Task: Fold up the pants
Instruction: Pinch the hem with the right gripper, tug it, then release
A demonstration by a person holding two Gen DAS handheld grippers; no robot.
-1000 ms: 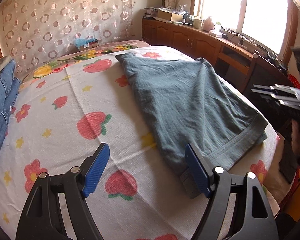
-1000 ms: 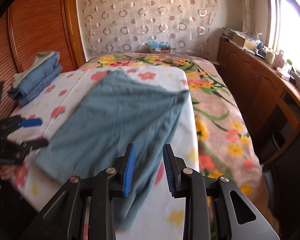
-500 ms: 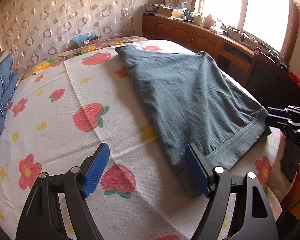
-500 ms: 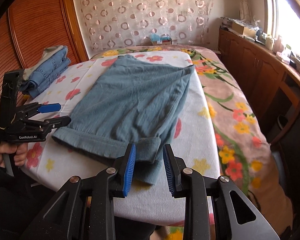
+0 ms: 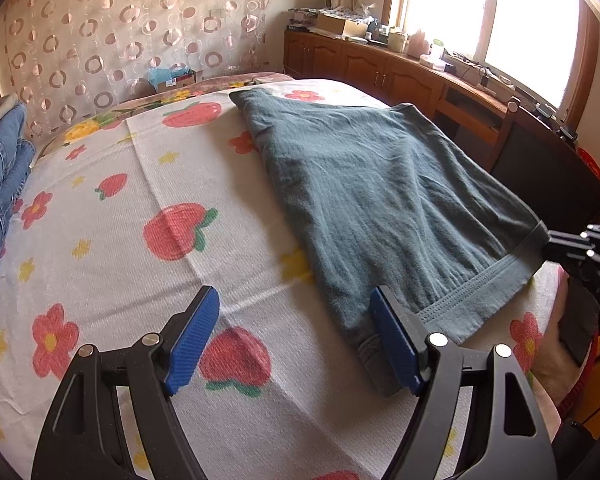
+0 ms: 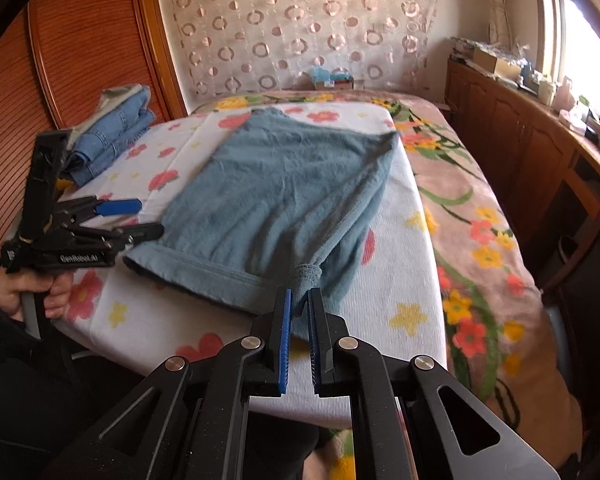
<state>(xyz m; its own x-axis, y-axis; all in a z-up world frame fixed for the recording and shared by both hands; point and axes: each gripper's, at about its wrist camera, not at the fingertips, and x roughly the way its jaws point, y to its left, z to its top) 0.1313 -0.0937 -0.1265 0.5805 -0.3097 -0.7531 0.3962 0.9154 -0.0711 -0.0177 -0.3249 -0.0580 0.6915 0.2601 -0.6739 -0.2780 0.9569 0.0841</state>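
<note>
Left gripper [image 5: 294,338] is held low over the bedsheet [image 5: 112,272], jaws spread beside the pants' [image 5: 380,188] cuff. Right gripper [image 6: 299,330] is pinched on the other cuff corner.

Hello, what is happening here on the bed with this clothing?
A person is folding teal-grey knit pants spread flat on a white bedsheet printed with strawberries and flowers. The right gripper has pinched the near right corner of the cuffed hem. The left gripper is open, hovering at the other corner of that hem without gripping it yet. A pile of folded blue denim jeans lies on the left side of the bed.
</note>
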